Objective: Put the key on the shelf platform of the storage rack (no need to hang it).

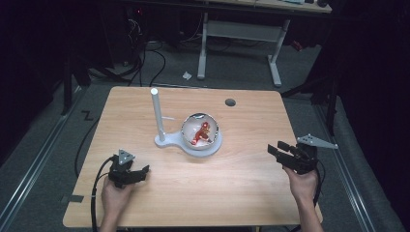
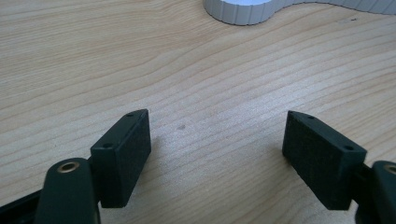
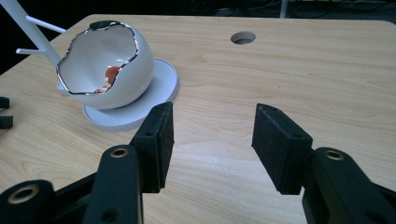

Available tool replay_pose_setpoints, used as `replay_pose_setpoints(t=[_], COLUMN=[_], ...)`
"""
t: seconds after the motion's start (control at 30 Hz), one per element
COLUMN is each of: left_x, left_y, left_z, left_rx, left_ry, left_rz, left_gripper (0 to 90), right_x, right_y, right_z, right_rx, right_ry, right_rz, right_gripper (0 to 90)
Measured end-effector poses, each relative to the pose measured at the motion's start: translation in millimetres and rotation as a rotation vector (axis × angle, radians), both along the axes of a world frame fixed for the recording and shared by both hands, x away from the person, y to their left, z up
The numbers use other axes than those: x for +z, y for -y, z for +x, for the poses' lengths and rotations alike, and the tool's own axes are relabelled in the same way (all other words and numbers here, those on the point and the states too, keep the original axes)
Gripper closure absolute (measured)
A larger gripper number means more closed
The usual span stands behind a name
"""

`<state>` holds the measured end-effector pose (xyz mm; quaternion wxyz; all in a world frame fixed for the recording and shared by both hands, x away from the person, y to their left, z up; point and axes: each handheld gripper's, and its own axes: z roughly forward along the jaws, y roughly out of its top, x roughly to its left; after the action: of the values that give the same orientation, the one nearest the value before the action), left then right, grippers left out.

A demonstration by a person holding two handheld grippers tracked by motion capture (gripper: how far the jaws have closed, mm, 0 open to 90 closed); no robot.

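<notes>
A white egg-shaped bowl (image 1: 200, 134) with a jagged, silver-edged opening is sitting on the round white base (image 1: 212, 147) of a stand near the middle of the wooden worktop (image 1: 241, 179). Something red and orange (image 1: 201, 132) is lying inside the bowl; what it is cannot be told. A white post (image 1: 157, 115) with thin side pegs is rising from the same base, just left of the bowl. A person is holding the left tool (image 1: 140, 172) low over the near left part of the worktop, its jaws spread wide with nothing between them, and the base's edge (image 2: 243, 10) is showing ahead of it in the left tool's view. The right tool (image 1: 276, 149) is hovering near the right edge, likewise released and empty, pointing toward the bowl (image 3: 109, 70), well apart from it. A round hole (image 1: 230, 102) is showing in the worktop's far side.
</notes>
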<state>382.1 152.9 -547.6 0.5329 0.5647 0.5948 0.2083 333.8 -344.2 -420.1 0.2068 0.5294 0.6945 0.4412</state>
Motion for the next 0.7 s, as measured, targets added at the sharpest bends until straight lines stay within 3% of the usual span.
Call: replay_pose_setpoints(t=[0.23,0.4,0.7], left_x=[0.0,0.1,0.1], left_y=[0.1,-0.1,-0.2], left_z=[0.2,0.3,0.3], left_rx=[0.001,0.003,0.002], left_ry=[0.000,0.001,0.000], left_rz=[0.000,-0.006,-0.005], left_gripper=[24.4,24.4,24.3], right_x=[-10.8,-18.1,-31.1], right_y=[-0.8,-7.0,-9.1], right_z=[-6.5,-11.4,-14.4], right_rx=[-0.013,-0.001,-0.003], right_ry=[0.020,-0.001,-0.015], right_rz=[0.041,0.028,0.052], right_gripper=[48.7,48.8,48.8])
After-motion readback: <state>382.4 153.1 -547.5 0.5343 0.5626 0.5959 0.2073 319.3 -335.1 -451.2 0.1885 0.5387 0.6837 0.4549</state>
